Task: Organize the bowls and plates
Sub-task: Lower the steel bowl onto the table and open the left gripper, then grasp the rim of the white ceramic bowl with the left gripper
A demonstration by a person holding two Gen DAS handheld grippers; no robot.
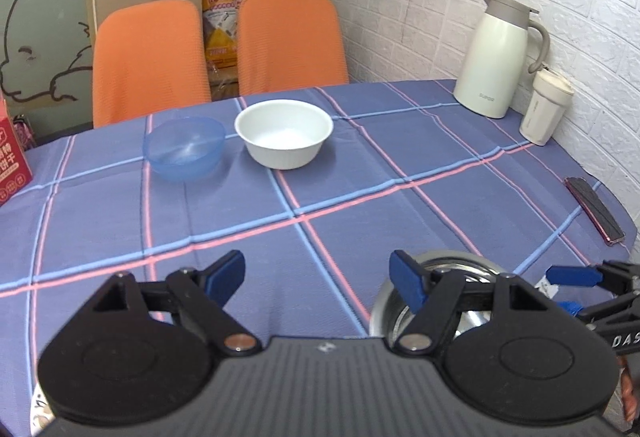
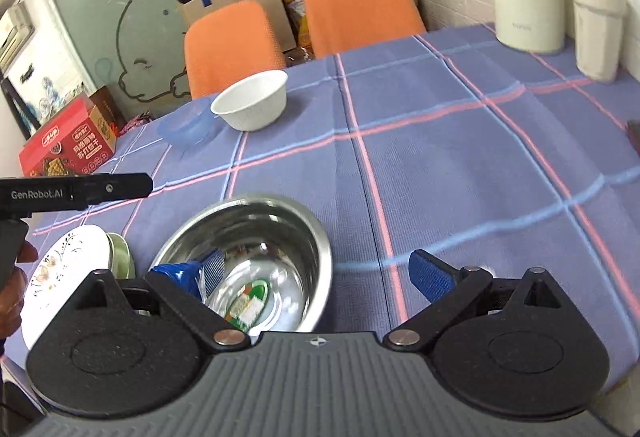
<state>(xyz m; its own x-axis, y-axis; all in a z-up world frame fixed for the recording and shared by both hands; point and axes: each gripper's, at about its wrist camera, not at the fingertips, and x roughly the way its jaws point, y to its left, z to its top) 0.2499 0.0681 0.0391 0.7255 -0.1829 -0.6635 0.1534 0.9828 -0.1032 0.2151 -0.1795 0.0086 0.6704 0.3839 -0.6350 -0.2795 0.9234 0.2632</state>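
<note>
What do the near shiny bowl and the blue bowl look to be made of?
Near bowl: metal, likely stainless steel, polished; its inside mirrors the gripper finger. Blue bowl: probably thin plastic, translucent; the tablecloth lines show through it.

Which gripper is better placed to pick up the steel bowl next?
Right. The right gripper is open with one finger inside the steel bowl; the left gripper, also open, faces bare cloth beside it.

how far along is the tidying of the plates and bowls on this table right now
Nothing looks stacked yet. The blue bowl and white bowl sit side by side at the far end; the floral plate lies near the steel bowl. In hand: the open right gripper has one finger over the steel bowl's rim. The left gripper is open and empty. All gathering remains.
</note>
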